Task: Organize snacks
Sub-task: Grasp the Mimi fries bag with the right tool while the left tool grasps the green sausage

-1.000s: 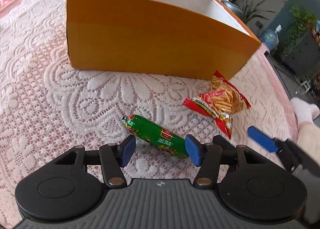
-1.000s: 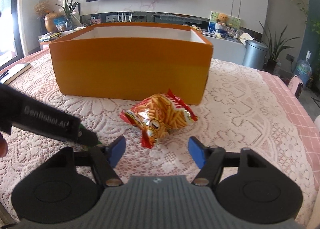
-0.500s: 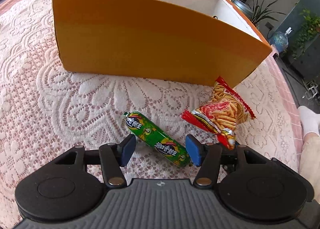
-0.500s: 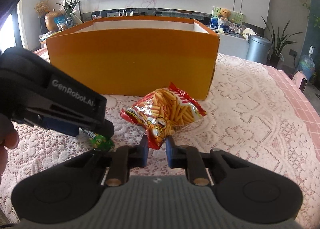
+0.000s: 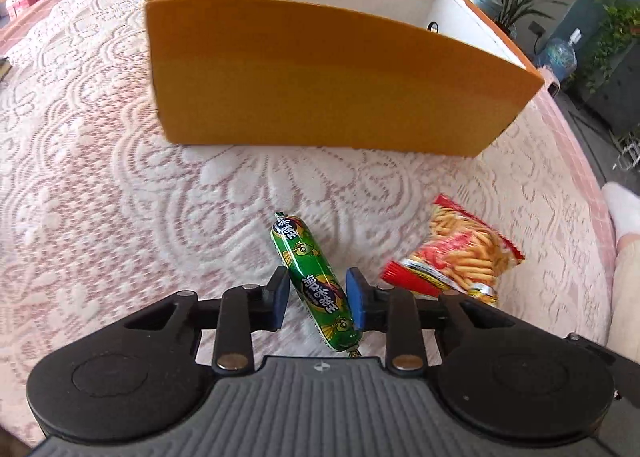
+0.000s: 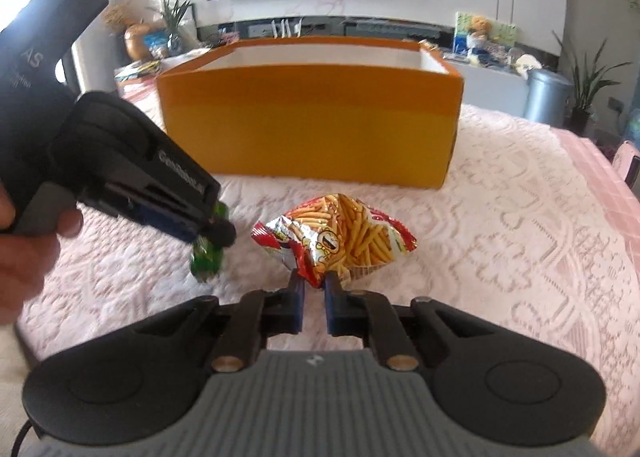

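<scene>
Here we see the left tool (image 5: 318, 299) just closing around the green sausage (image 5: 312, 281); the right tool (image 6: 314, 297) pinches the fries packet (image 6: 340, 235).

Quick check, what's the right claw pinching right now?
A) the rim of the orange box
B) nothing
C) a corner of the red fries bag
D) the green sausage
C: the right claw is closed on the near corner of the red fries bag; the green sausage sits in the left claw.
</scene>
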`<state>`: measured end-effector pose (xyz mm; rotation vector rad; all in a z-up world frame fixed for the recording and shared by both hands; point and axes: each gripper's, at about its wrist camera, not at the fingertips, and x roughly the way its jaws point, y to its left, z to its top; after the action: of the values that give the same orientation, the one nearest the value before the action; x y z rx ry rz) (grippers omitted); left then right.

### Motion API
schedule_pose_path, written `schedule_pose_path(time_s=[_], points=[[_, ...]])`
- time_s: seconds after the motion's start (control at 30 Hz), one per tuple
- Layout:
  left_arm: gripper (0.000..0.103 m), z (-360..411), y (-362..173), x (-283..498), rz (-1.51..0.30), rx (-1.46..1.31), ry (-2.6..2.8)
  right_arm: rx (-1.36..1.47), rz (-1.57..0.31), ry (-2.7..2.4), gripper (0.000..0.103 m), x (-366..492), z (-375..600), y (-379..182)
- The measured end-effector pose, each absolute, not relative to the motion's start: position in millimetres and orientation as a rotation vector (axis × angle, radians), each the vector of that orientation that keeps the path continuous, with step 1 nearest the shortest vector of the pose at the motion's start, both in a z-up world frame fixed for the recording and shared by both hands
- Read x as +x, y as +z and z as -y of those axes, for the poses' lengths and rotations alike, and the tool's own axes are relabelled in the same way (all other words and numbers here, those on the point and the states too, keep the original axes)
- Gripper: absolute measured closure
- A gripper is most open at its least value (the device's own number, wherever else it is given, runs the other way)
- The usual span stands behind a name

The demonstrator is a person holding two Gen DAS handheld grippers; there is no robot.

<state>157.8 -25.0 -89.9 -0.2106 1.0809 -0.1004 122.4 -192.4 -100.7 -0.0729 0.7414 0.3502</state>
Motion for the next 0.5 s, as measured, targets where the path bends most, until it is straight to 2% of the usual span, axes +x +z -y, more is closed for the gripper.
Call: schedule_pose_path(time_s=[0.27, 0.33, 0.37, 0.4, 0.47, 0.5], points=[[0.07, 6, -90, 135, -1.082, -0.161, -0.091, -0.061, -0.835, 0.198, 0.096, 114, 214, -99], [0.07, 3, -91, 132, -1.084, -0.146, -0.092, -0.047, -0.842, 0.166, 0.093, 114, 220, -99], [0.07, 2, -92, 131, -1.087, -0.142, -0.092, -0.029, -0.837, 0.161, 0.09, 113, 224, -98], [0.07, 3, -92, 131, -1.084, -0.142, -0.093, 0.002, -0.822, 0.161, 0.077, 111, 228, -95], [0.07, 4, -92, 131, -1.081, -0.139, -0.095, 0.057, -0.782, 0.169, 0.06, 107, 233, -88], [0.07, 4, -92, 131, -1.08, -0.137, -0.095, 0.075, -0.752, 0.164, 0.057, 106, 235, -83]])
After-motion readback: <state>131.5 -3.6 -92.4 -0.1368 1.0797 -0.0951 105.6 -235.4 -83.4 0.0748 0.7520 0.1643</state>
